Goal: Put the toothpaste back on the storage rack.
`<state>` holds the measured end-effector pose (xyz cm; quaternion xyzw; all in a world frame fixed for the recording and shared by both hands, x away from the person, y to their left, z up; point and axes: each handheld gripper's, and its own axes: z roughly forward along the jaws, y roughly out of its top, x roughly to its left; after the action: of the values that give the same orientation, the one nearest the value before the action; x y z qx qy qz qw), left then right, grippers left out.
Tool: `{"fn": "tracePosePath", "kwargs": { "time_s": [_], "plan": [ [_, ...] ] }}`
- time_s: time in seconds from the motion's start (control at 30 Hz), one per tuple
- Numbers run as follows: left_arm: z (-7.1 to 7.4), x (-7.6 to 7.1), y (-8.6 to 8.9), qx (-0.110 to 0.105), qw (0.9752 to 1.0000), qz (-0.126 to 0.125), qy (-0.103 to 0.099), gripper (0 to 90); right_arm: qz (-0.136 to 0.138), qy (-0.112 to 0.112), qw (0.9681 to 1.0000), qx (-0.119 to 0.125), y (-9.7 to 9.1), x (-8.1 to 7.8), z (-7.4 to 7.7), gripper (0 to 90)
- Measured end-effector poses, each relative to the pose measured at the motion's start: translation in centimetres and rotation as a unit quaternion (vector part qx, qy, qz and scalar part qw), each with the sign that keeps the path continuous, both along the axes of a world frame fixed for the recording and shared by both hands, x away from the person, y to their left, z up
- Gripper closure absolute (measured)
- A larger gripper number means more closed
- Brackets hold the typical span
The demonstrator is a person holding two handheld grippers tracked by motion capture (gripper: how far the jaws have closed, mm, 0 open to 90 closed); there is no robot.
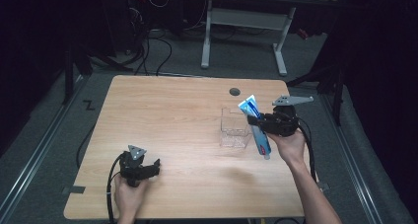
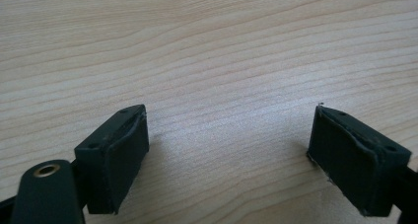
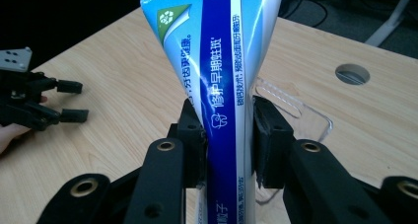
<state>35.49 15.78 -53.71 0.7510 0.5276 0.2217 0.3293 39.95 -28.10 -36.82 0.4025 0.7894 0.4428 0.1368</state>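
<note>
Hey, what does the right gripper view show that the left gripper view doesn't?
Right gripper view: the right tongs shut on a blue toothpaste tube, a clear plastic box behind it, the table's cable hole, and the left tongs farther off. Left gripper view: the open left tongs seen up close. Both share the wooden table.

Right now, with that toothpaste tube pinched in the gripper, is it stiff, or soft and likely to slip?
The toothpaste tube probably gives under pressure: it narrows where the right gripper squeezes it. Its glossy printed skin looks smooth, so it might slide if the grip loosens. Held mid-body at a tilt above the clear box, it keeps its shape, so not floppy.
</note>
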Motion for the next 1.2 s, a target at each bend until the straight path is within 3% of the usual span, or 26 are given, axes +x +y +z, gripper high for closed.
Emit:
{"fn": "tracePosePath", "kwargs": {
  "time_s": [0.63,1.2],
  "plan": [
    [0.0,0.0,0.0,0.0,1.0,0.0,0.0,15.7,0.006,-0.016,0.9998,0.003,2.1,1.0,1.1,69.5],
    [0.0,0.0,0.0,0.0,1.0,0.0,0.0,15.7,-0.005,-0.02,0.9996,0.018,3.2,3.2,1.0,69.1]
  ]
}}
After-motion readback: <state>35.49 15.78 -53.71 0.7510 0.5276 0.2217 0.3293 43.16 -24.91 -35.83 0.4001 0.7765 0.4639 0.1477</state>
